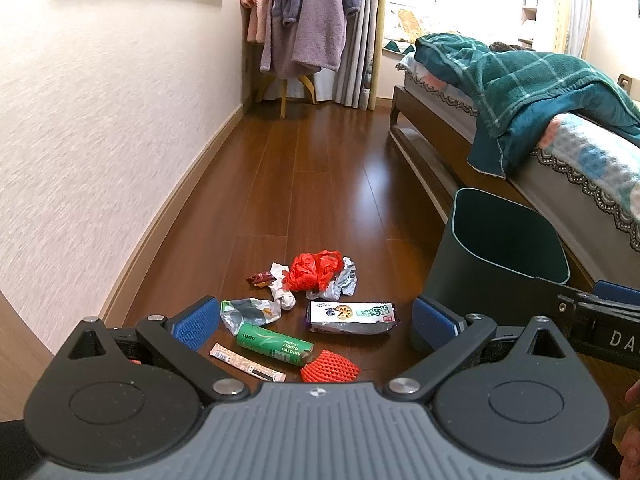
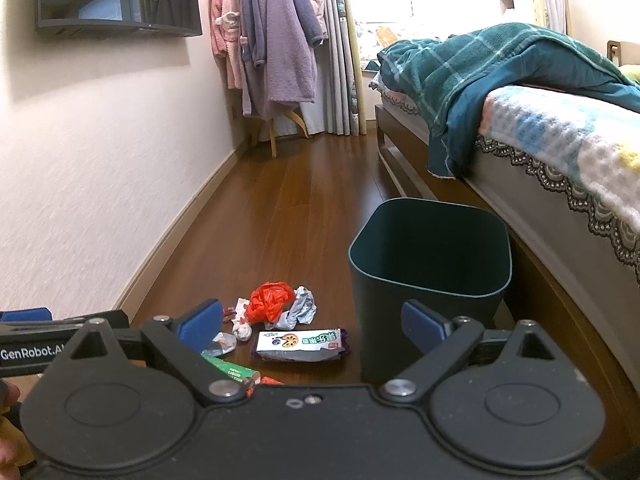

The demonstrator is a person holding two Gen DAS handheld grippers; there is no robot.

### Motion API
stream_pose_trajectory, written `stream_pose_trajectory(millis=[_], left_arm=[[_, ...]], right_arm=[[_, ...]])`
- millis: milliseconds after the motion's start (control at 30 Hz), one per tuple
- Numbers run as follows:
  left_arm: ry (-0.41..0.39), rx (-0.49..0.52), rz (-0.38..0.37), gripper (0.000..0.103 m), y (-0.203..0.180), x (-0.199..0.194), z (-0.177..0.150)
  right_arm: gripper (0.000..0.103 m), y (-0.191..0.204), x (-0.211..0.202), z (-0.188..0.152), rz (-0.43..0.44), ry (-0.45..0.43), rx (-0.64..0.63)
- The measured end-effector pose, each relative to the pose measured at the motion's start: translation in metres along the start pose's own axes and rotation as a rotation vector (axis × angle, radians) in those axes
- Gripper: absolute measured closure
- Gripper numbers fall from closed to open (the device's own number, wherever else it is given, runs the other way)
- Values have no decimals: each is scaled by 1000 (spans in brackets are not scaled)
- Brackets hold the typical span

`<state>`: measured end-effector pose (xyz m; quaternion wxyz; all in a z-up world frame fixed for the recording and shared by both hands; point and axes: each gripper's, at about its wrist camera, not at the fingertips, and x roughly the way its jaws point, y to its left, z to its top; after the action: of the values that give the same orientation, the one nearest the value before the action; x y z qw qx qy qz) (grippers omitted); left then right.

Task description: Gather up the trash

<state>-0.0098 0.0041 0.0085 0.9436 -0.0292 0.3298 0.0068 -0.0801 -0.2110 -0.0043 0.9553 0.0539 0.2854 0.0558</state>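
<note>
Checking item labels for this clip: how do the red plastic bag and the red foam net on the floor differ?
The red plastic bag is crumpled, glossy film lying farther from the grippers amid wrappers; the red foam net is flat open mesh lying nearest the left gripper, beside the green tube. Both lie on the floor, ungrasped.

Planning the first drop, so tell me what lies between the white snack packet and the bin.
Only bare wood floor separates the white snack packet from the dark green bin; the right wrist view shows it clearly.

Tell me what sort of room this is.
Most likely a home bedroom: a bed with a rumpled teal plaid blanket, fleece robes hanging on a wooden stand, and a dark green plastic wastebasket on the wood floor.
</note>
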Motion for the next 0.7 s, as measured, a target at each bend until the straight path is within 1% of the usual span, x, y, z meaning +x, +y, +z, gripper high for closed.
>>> stream_pose_trajectory(millis=[233, 400, 500, 567, 633, 700], left_arm=[[1, 2, -3, 0, -1, 0, 0], [16, -5, -29, 0, 0, 0, 2], [11, -5, -29, 0, 1, 0, 1], [4, -6, -27, 0, 2, 0, 2], [9, -18, -33, 0, 5, 2, 4], [21, -32, -35, 0, 6, 6, 7]], right_arm=[[7, -2, 2, 1, 4, 8, 7], [7, -6, 5, 1, 1, 21, 19], [8, -11, 8, 8, -34, 26, 18], [9, -16, 12, 16, -56, 51, 13], [11, -25, 18, 30, -75, 80, 12], [11, -40, 24, 46, -120, 89, -19]])
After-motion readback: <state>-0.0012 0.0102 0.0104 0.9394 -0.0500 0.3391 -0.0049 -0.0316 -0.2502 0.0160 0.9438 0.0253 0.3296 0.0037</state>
